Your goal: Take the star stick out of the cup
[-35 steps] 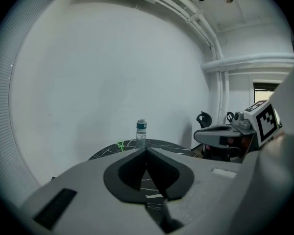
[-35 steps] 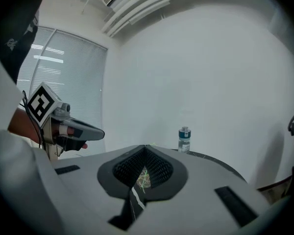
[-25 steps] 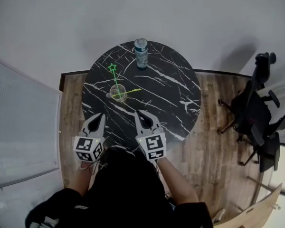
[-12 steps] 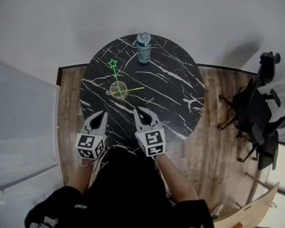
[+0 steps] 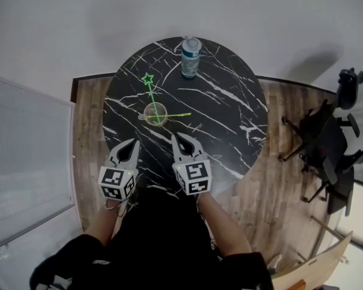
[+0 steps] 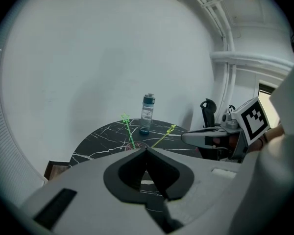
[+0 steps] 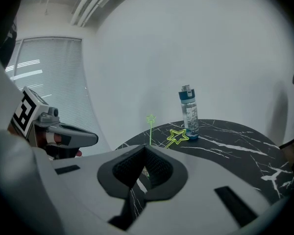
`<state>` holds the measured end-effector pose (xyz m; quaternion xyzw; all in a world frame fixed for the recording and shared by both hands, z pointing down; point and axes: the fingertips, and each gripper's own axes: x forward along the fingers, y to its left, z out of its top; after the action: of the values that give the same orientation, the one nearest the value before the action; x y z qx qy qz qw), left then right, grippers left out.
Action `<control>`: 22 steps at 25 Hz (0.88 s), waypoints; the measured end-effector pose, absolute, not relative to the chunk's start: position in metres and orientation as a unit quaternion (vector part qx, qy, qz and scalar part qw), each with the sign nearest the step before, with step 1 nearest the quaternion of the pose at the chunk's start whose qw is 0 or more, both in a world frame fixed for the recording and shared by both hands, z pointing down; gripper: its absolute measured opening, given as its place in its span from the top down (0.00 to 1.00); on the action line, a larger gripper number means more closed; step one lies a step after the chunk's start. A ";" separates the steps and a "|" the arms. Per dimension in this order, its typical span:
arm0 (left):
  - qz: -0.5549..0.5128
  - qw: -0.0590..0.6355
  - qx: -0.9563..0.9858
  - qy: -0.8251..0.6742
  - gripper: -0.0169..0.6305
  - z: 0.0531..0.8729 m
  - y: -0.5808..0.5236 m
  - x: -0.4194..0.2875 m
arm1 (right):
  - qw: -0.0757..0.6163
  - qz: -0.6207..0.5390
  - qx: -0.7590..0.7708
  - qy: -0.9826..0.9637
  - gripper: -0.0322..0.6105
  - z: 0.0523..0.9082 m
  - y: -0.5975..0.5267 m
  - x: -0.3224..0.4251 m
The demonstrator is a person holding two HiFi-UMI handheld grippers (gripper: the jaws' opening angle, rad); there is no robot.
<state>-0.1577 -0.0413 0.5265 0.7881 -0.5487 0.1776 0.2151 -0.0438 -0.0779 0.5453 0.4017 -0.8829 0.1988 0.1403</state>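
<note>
A clear cup (image 5: 155, 113) stands on the left half of the round black marble table (image 5: 230, 119). A green star stick (image 5: 147, 78) leans out of the cup toward the back, and a yellow-green star stick (image 5: 180, 115) leans out to the right. Both gripper views show the two stars, green (image 6: 125, 117) (image 7: 150, 119) and yellow-green (image 6: 172, 128) (image 7: 177, 136). My left gripper (image 5: 134, 142) and right gripper (image 5: 178, 137) hover over the near table edge, short of the cup, side by side. Each is shut with nothing held.
A clear water bottle with a blue cap (image 5: 190, 57) stands at the table's far edge. Black office chairs (image 5: 327, 144) are on the wooden floor to the right, and a wooden chair (image 5: 327, 264) sits at the lower right. White blinds (image 5: 24, 162) are on the left.
Both grippers have sunk a little and edged nearer the cup, still shut. The head view has shifted, so the table sits higher in the picture.
</note>
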 end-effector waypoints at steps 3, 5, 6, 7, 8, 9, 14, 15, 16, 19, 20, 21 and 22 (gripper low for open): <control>0.193 0.206 0.792 -0.542 0.98 0.532 -0.047 -0.160 | 0.126 0.219 0.416 -0.874 0.96 0.556 -0.084 -0.044; 0.201 0.201 0.794 -0.538 0.98 0.535 -0.051 -0.162 | 0.123 0.222 0.432 -0.866 0.96 0.561 -0.088 -0.044; 0.203 0.201 0.795 -0.536 0.98 0.537 -0.054 -0.163 | 0.123 0.222 0.438 -0.862 0.96 0.565 -0.090 -0.045; 0.204 0.202 0.795 -0.535 0.98 0.539 -0.057 -0.165 | 0.124 0.224 0.443 -0.859 0.96 0.568 -0.091 -0.047; 0.205 0.204 0.794 -0.535 0.98 0.541 -0.059 -0.166 | 0.123 0.226 0.446 -0.857 0.96 0.571 -0.093 -0.048; 0.206 0.206 0.793 -0.535 0.98 0.543 -0.062 -0.168 | 0.121 0.230 0.449 -0.855 0.96 0.574 -0.094 -0.050; 0.214 0.211 0.795 -0.528 0.98 0.549 -0.069 -0.172 | 0.115 0.250 0.460 -0.844 0.96 0.585 -0.102 -0.054; 0.215 0.212 0.796 -0.525 0.98 0.551 -0.070 -0.173 | 0.112 0.254 0.462 -0.843 0.95 0.586 -0.104 -0.054; 0.217 0.214 0.797 -0.522 0.98 0.553 -0.071 -0.173 | 0.109 0.257 0.462 -0.842 0.95 0.587 -0.105 -0.055; 0.224 0.218 0.798 -0.516 0.98 0.559 -0.075 -0.172 | 0.099 0.267 0.463 -0.840 0.95 0.592 -0.109 -0.057; 0.226 0.218 0.798 -0.514 0.98 0.560 -0.076 -0.171 | 0.097 0.270 0.463 -0.839 0.95 0.594 -0.109 -0.058; 0.227 0.218 0.799 -0.512 0.98 0.561 -0.078 -0.170 | 0.094 0.273 0.463 -0.838 0.95 0.596 -0.111 -0.059; 0.229 0.217 0.801 -0.510 0.98 0.562 -0.080 -0.169 | 0.090 0.276 0.465 -0.836 0.95 0.597 -0.112 -0.059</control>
<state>-0.1690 -0.0800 0.5620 0.8007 -0.5097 0.2285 0.2166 -0.0586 -0.1121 0.5967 0.4647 -0.8364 0.2765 0.0901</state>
